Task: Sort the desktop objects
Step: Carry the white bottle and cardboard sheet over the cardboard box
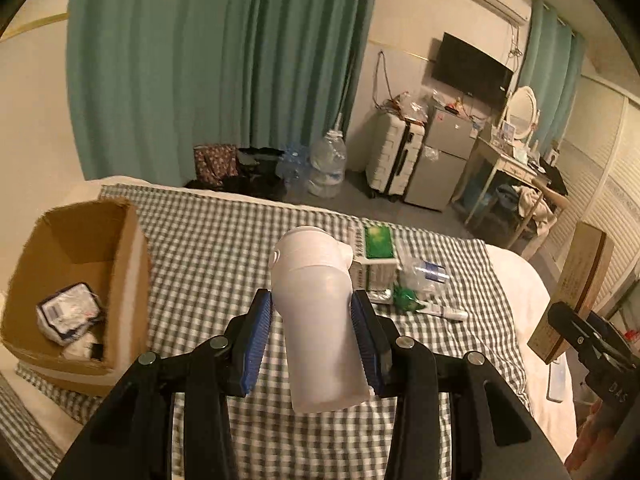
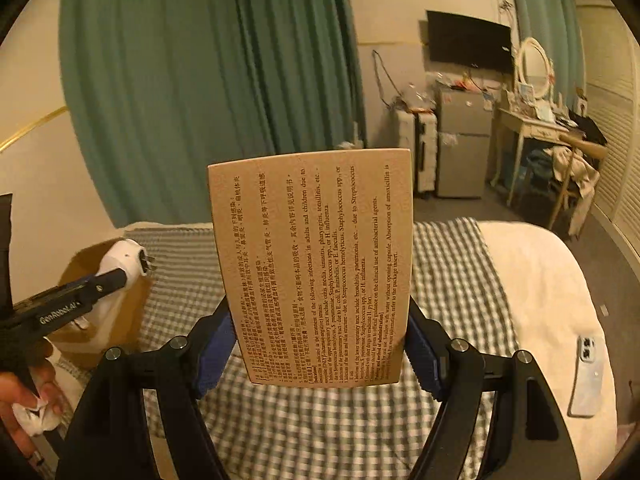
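My left gripper (image 1: 312, 300) is shut on a white plastic device (image 1: 316, 308) with a rounded cap end, held above the checked cloth (image 1: 216, 248). From the right wrist view the same device (image 2: 120, 268) shows small metal prongs, and it hangs by the open cardboard box (image 2: 76, 268). My right gripper (image 2: 318, 312) is shut on a tan medicine carton (image 2: 316, 264) printed with text, held upright over the cloth. That carton (image 1: 576, 280) also appears at the right edge of the left wrist view. The cardboard box (image 1: 124, 280) holds white packets (image 1: 68, 312).
A green-and-white box (image 1: 376, 256), a clear plastic bag (image 1: 424, 276) and a white tube (image 1: 448, 314) lie together on the cloth. A phone (image 2: 586, 376) rests on the white bedding. A hand (image 2: 24, 400) clutches tissue. Suitcase, fridge and dressing table stand beyond.
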